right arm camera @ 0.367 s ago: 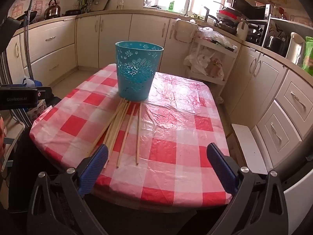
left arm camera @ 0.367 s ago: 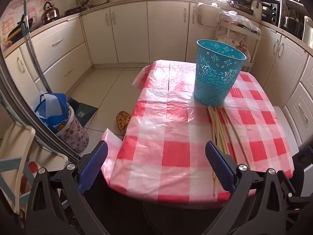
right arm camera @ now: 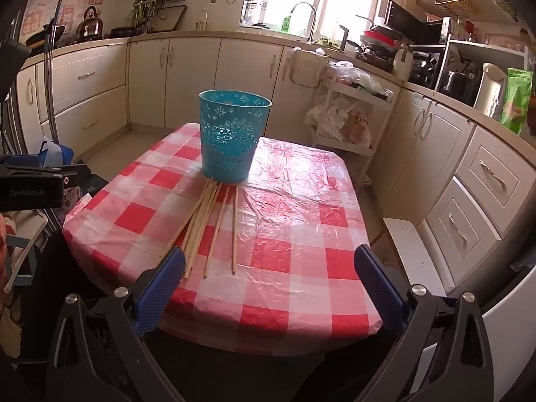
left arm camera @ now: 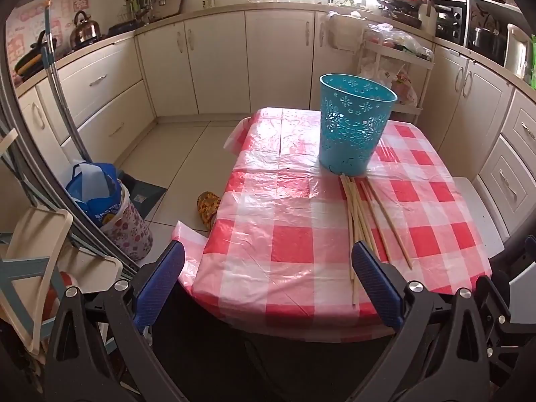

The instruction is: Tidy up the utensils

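Observation:
Several long wooden chopsticks [left arm camera: 360, 214] lie fanned out on the red-and-white checked tablecloth [left arm camera: 288, 234], their far ends touching the foot of an upright teal perforated basket [left arm camera: 353, 127]. They also show in the right wrist view, the chopsticks [right arm camera: 209, 221] in front of the basket [right arm camera: 231, 137]. My left gripper [left arm camera: 268, 264] is open and empty, held near the table's front edge, left of the chopsticks. My right gripper [right arm camera: 269, 269] is open and empty at the front edge, right of the chopsticks.
Kitchen cabinets [left arm camera: 214, 63] ring the room. A white trolley [right arm camera: 348, 114] with bags stands behind the table. A floral bin with a blue bag [left arm camera: 110, 207] and a slipper [left arm camera: 207, 206] sit on the floor at left. A white stool [right arm camera: 412, 254] stands right of the table.
Both views shifted slightly. The left gripper has drifted a little left and back from the table. The chopsticks and basket have not moved.

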Action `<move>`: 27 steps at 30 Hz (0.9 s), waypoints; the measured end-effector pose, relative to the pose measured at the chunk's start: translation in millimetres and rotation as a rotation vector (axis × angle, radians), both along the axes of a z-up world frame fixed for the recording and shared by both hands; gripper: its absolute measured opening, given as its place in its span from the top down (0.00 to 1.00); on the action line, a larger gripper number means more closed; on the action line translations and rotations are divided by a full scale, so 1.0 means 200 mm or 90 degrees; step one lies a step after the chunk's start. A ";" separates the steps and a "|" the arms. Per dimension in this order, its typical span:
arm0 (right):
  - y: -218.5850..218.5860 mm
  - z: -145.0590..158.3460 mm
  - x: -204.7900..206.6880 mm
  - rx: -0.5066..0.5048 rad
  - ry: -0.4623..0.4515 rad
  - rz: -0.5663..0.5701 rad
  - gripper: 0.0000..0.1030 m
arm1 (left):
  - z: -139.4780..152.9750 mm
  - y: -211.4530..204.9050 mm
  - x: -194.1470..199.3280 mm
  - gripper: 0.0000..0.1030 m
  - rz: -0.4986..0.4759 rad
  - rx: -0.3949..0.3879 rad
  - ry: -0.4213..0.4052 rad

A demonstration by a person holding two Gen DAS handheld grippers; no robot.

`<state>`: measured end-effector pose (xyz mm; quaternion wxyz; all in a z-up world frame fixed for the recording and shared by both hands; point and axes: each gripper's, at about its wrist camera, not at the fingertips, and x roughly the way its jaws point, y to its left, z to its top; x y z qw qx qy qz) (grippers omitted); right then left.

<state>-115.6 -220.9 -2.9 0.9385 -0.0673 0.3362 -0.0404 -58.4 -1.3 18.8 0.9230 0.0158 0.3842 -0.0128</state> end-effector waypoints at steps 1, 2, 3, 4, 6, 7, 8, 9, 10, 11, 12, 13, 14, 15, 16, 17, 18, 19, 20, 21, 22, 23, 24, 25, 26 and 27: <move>0.00 0.01 -0.03 -0.007 -0.003 -0.003 0.06 | 0.01 0.00 -0.02 0.07 -0.002 0.001 -0.002; 0.01 0.02 -0.05 -0.014 -0.006 -0.007 0.06 | 0.01 0.00 -0.04 0.07 -0.002 0.002 -0.003; 0.01 0.02 -0.05 -0.021 -0.006 -0.010 0.06 | 0.01 0.00 -0.05 0.07 -0.003 0.004 -0.003; 0.01 0.03 -0.07 -0.027 -0.010 -0.012 0.06 | 0.03 0.00 -0.05 0.07 -0.004 0.005 -0.001; 0.02 0.05 -0.10 -0.041 -0.017 -0.015 0.06 | 0.04 0.00 -0.07 0.07 -0.005 0.007 -0.003; 0.02 0.06 -0.11 -0.051 -0.024 -0.017 0.06 | 0.04 0.00 -0.08 0.07 -0.005 0.009 -0.004; 0.02 0.06 -0.12 -0.056 -0.028 -0.018 0.06 | 0.04 0.00 -0.09 0.07 -0.005 0.011 -0.005; 0.02 0.07 -0.13 -0.057 -0.031 -0.018 0.06 | 0.05 -0.01 -0.09 0.07 -0.005 0.012 -0.006; 0.01 0.07 -0.13 -0.055 -0.033 -0.018 0.06 | 0.05 -0.01 -0.10 0.07 -0.007 0.013 -0.007; 0.00 0.07 -0.14 -0.048 -0.035 -0.020 0.06 | 0.05 -0.01 -0.11 0.07 -0.008 0.015 -0.009; -0.01 0.07 -0.14 -0.040 -0.036 -0.019 0.06 | 0.05 -0.02 -0.11 0.07 -0.009 0.020 -0.012; -0.02 0.07 -0.14 -0.029 -0.036 -0.018 0.06 | 0.05 -0.03 -0.12 0.07 -0.010 0.024 -0.014; -0.04 0.06 -0.15 -0.012 -0.036 -0.015 0.06 | 0.05 -0.04 -0.12 0.07 -0.012 0.029 -0.016; -0.05 0.05 -0.14 0.003 -0.034 -0.013 0.06 | 0.05 -0.05 -0.13 0.07 -0.014 0.032 -0.018; -0.07 0.05 -0.14 0.021 -0.031 -0.014 0.06 | 0.05 -0.05 -0.13 0.07 -0.015 0.037 -0.021; -0.08 0.04 -0.14 0.033 -0.029 -0.015 0.06 | 0.05 -0.07 -0.13 0.07 -0.016 0.041 -0.024; -0.10 0.03 -0.14 0.050 -0.030 -0.015 0.06 | 0.05 -0.07 -0.14 0.07 -0.017 0.045 -0.027; -0.11 0.02 -0.15 0.062 -0.032 -0.016 0.06 | 0.05 -0.08 -0.14 0.07 -0.018 0.048 -0.030; -0.12 0.03 -0.15 0.073 -0.038 -0.017 0.06 | 0.06 -0.09 -0.14 0.07 -0.019 0.051 -0.033; -0.13 0.03 -0.16 0.080 -0.044 -0.016 0.06 | 0.06 -0.09 -0.14 0.07 -0.019 0.054 -0.037; -0.13 0.03 -0.16 0.085 -0.051 -0.016 0.06 | 0.06 -0.09 -0.15 0.07 -0.019 0.055 -0.040; -0.13 0.04 -0.17 0.089 -0.056 -0.017 0.06 | 0.07 -0.09 -0.15 0.07 -0.018 0.056 -0.044; -0.13 0.04 -0.17 0.094 -0.061 -0.016 0.06 | 0.07 -0.09 -0.15 0.07 -0.018 0.057 -0.047; -0.13 0.05 -0.18 0.101 -0.069 -0.015 0.06 | 0.08 -0.09 -0.16 0.07 -0.017 0.057 -0.050; -0.13 0.06 -0.18 0.107 -0.076 -0.012 0.06 | 0.08 -0.09 -0.16 0.07 -0.016 0.058 -0.055; -0.14 0.07 -0.19 0.111 -0.082 -0.011 0.06 | 0.09 -0.08 -0.17 0.07 -0.015 0.060 -0.059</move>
